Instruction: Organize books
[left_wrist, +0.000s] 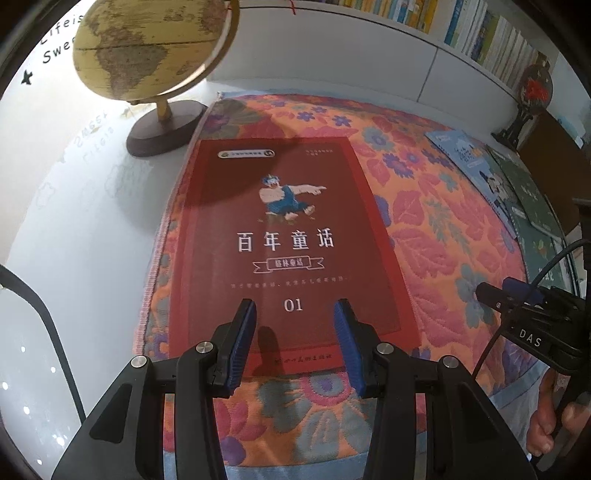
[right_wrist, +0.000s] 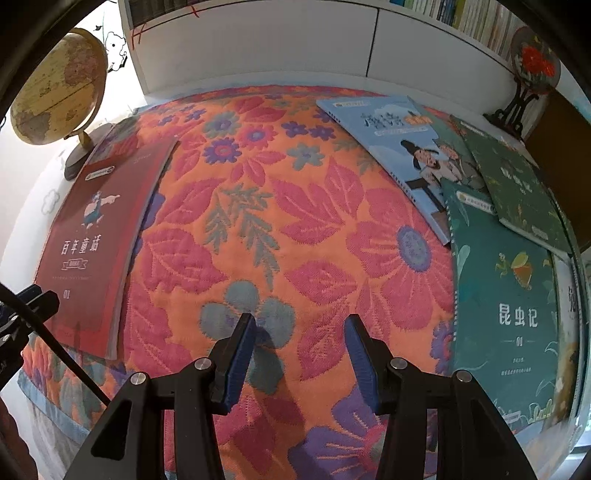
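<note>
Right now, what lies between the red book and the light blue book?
Only bare floral cloth between the red book and the light blue book, seen in the right wrist view.

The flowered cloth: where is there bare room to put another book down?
The widest free patch of the flowered cloth lies in the middle, between the red storybook on the left and the overlapping pile on the right: light blue book, teal insect book, dark green book. That right side is crowded. The globe borders the far left corner.
</note>
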